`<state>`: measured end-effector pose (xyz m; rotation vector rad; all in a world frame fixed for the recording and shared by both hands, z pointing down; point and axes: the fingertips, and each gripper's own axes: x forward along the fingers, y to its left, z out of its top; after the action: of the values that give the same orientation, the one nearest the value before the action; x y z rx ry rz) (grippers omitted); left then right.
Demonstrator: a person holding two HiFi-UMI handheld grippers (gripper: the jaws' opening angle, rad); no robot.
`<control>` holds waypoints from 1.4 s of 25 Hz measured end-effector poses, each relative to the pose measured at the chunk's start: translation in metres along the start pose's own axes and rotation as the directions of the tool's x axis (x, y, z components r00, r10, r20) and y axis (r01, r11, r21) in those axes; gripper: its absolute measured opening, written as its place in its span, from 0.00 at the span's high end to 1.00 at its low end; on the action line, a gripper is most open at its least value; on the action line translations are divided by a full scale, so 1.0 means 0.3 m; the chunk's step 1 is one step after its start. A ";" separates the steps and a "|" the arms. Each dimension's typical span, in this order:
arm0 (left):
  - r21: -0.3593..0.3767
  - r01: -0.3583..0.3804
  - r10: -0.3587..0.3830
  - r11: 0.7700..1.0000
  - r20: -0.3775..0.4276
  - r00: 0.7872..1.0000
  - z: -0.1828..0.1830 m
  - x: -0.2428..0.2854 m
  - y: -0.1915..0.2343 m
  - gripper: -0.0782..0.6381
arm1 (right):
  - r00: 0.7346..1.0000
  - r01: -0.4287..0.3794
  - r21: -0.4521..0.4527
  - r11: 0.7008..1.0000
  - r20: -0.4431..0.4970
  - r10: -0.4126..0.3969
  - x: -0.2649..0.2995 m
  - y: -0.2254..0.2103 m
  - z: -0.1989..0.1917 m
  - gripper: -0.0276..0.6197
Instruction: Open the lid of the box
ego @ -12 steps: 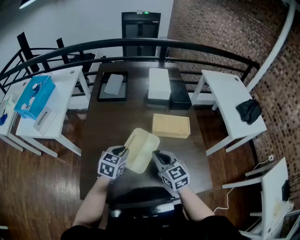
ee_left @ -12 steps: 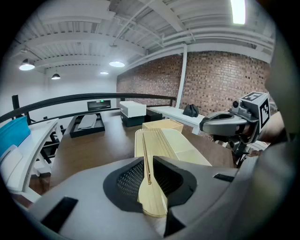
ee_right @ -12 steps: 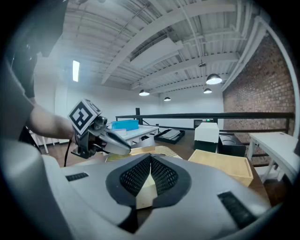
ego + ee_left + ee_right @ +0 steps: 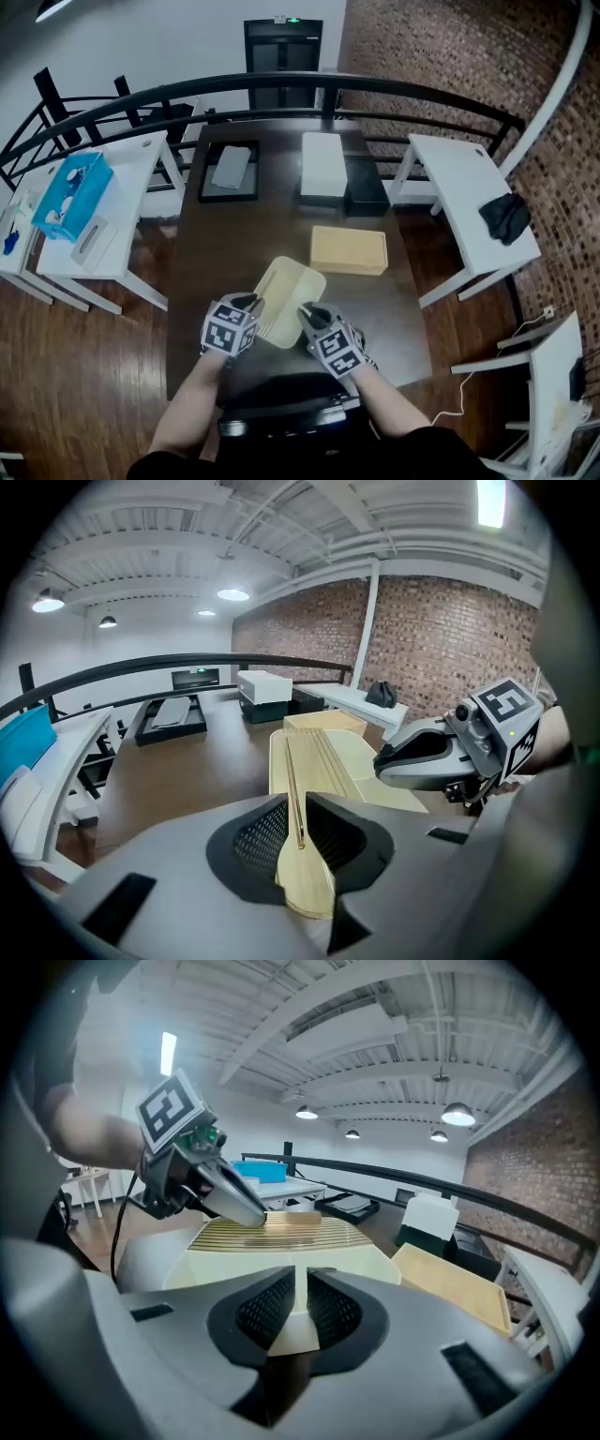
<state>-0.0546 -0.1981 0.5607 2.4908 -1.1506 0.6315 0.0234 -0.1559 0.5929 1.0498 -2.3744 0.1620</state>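
The left hand-held gripper (image 4: 253, 302) and right hand-held gripper (image 4: 307, 312) each pinch a rim of the one cream box (image 4: 292, 286), near one wooden case (image 4: 349, 250) on the counter (image 4: 234, 234)

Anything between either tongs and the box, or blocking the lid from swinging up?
Nothing visible. The left tongs and right tongs are each clamped on an edge of the pale box, from opposite sides. The wooden box behind it sits apart.
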 end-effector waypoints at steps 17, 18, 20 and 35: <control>-0.023 -0.019 0.019 1.000 0.031 0.999 0.104 -0.057 0.021 0.89 | 1.000 -0.018 0.014 1.000 0.003 0.017 0.012 0.009 0.004 0.89; -0.025 -0.026 0.027 0.999 0.054 0.998 0.128 -0.078 0.034 0.89 | 1.000 -0.017 0.015 1.000 0.003 0.017 0.012 0.008 0.003 0.89; -0.034 -0.050 0.053 0.998 0.095 0.994 0.167 -0.127 0.076 0.89 | 1.000 -0.016 0.017 1.000 0.003 0.016 0.013 0.007 0.002 0.89; -0.104 -0.383 0.370 0.918 -0.123 0.921 -0.471 -0.182 0.457 0.89 | 1.000 -0.013 0.010 1.000 -0.019 0.013 0.023 0.003 0.000 0.89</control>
<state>-0.2286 -0.1834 0.6668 2.1183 -1.5956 0.7478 0.0190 -0.1598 0.5966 1.0336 -2.3662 0.1878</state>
